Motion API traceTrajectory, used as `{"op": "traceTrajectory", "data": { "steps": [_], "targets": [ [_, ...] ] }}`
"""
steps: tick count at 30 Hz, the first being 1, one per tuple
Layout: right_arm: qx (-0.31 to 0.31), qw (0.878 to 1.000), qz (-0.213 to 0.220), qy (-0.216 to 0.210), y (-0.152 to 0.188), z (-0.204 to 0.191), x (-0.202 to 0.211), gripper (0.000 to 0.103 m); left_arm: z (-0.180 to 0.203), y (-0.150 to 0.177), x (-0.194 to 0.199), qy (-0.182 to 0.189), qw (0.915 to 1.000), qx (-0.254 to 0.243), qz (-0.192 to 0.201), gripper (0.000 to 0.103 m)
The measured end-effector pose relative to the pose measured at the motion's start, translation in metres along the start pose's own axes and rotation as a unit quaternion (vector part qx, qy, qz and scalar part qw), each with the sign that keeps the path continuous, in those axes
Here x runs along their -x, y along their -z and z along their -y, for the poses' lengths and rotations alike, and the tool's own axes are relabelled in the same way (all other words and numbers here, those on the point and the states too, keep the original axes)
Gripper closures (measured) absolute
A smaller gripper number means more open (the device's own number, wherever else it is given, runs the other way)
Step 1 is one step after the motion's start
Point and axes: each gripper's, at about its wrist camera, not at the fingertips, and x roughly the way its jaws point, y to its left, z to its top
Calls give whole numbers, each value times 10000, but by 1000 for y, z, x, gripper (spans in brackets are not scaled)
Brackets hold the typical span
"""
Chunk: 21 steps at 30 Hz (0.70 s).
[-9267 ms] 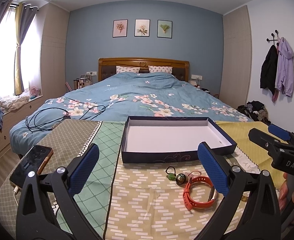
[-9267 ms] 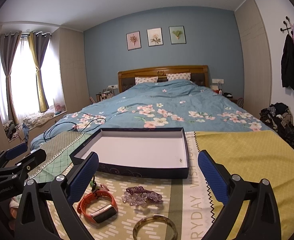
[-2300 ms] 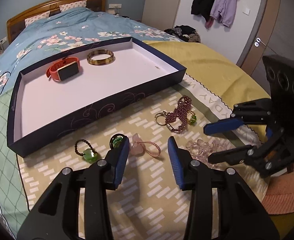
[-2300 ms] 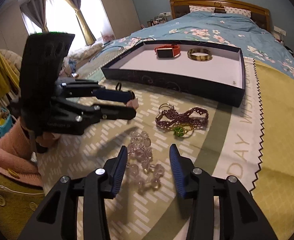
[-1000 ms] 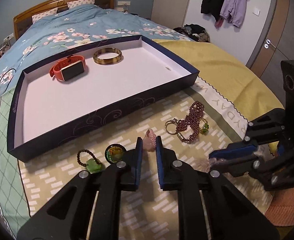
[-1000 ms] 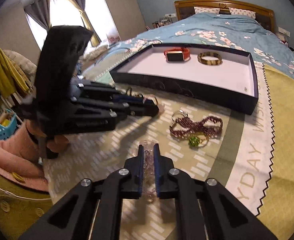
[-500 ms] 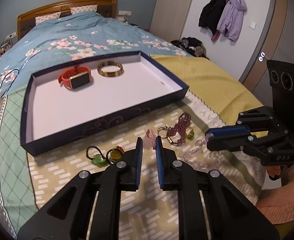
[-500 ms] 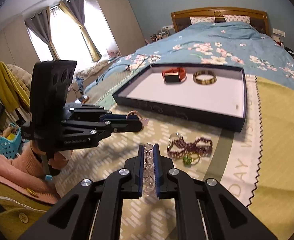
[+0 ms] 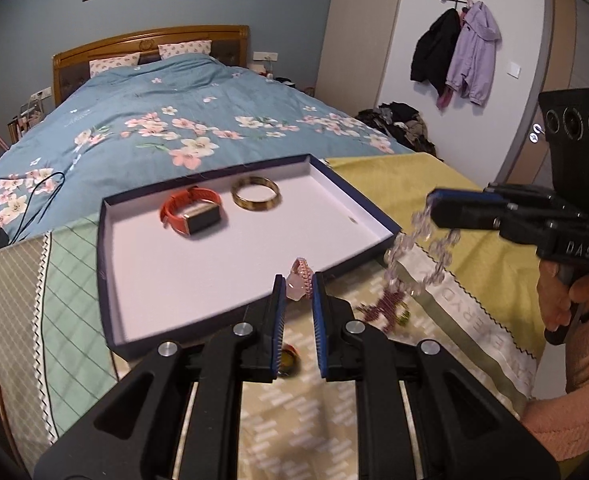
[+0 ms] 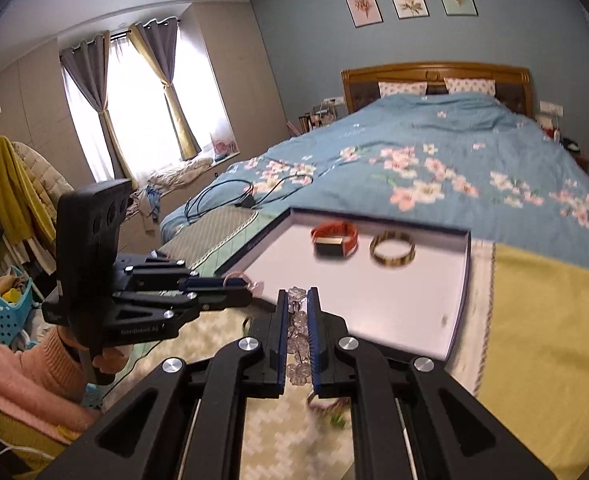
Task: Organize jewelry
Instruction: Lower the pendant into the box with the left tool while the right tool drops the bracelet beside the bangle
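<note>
Currently mid-carry: both grippers loaded, jewelry headed for the tray, by my read.

Left wrist view: left gripper point(image 9: 297, 294) is clamped on a pale pink stone pendant with a pink beaded loop point(image 9: 300, 280), held just in front of the near wall of the shallow navy cardboard tray with white floor point(image 9: 378, 216). Already in the tray: an orange-strapped smartwatch point(image 9: 192, 214) and a brown-gold bangle point(image 9: 255, 199), side by side at the far end. Right gripper point(image 9: 434, 208) comes in from the right, pinched on a clear crystal bead bracelet point(image 9: 422, 256) that hangs off the cloth, near the tray's right corner. On the patterned tablecloth point(image 9: 294, 412) below: a dark red beaded chain point(image 9: 386, 306) with a green stone, blurred, and a small round piece between the left fingers, only partly visible.

Right wrist view: same crystal bracelet point(image 10: 297, 328) seen close, pressed between the right gripper's point(image 10: 296, 308) pads and trailing down. Left gripper point(image 10: 238, 286) shows side-on, pink loop sticking up at its tip, close to the tray's point(image 10: 464, 280) near-left edge. Watch point(image 10: 334, 238) and bangle point(image 10: 392, 248) blurred.

Next move, as I judge it: carry both over the wall, lower to open floor clear of watch and bangle, release. Hanging beads could snag the rim.

View differences: only the left shows the bracelet's full drape and the hand on the right tool; only the right shows the actual pad contact on the beads.
</note>
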Motion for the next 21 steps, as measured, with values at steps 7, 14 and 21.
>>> {"op": "traceTrajectory", "data": {
  "steps": [7,14,21],
  "targets": [
    [-9,9998,69,210,-22,18,-24,96,-19,-16,-10,-248,9997,35,-34,90],
    [-122,9994,-28,332,-33,34,-53,96,-34,-27,-35,-416,9989,-19,-218,90],
    [-225,9987,-247,395,-40,47,-84,96,-47,-31,-59,-487,9981,26,-373,90]
  ]
}}
